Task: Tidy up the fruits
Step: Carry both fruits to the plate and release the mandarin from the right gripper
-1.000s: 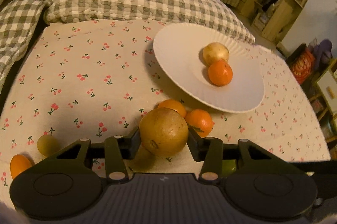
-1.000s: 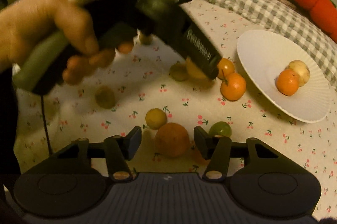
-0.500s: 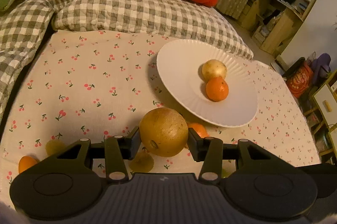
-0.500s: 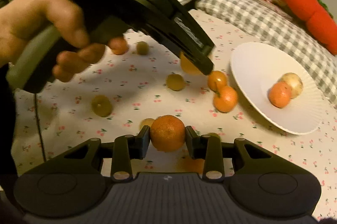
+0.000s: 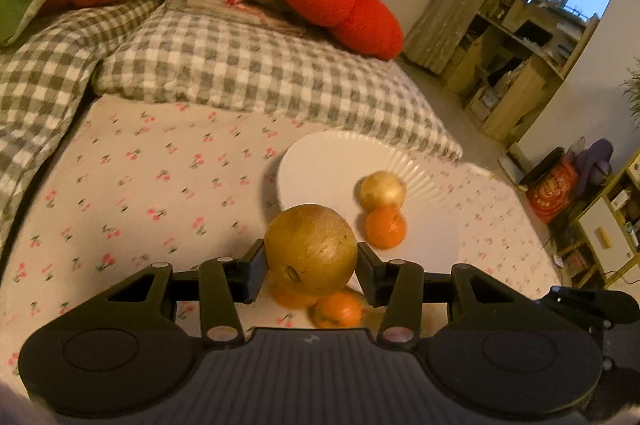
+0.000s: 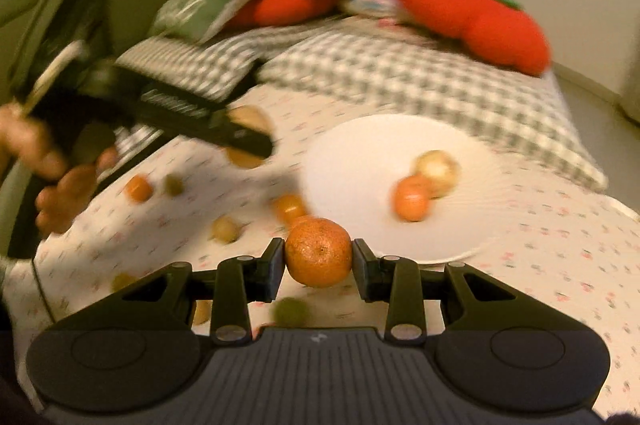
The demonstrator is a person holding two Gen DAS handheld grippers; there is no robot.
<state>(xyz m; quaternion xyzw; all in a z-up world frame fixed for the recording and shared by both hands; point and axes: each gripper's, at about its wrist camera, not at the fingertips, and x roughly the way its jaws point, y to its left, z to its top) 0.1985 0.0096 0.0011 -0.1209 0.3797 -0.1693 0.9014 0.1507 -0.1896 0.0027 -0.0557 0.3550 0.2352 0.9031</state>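
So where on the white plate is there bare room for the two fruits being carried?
The plate is bare on its left half and far rim, bordered by the checked quilt. Its right-centre holds the pale fruit touching the small orange. The cloth just before the near rim is crowded with loose oranges.

No words, numbers or brand names can be read in either view. In the right wrist view, at the left of the frame, the side of the other hand-held gripper (image 6: 240,135) carries a line of pale lettering, but motion blur smears it past reading. In the left wrist view, at the right edge, an orange bag (image 5: 554,191) on the floor shows a printed design that is too small to make out.
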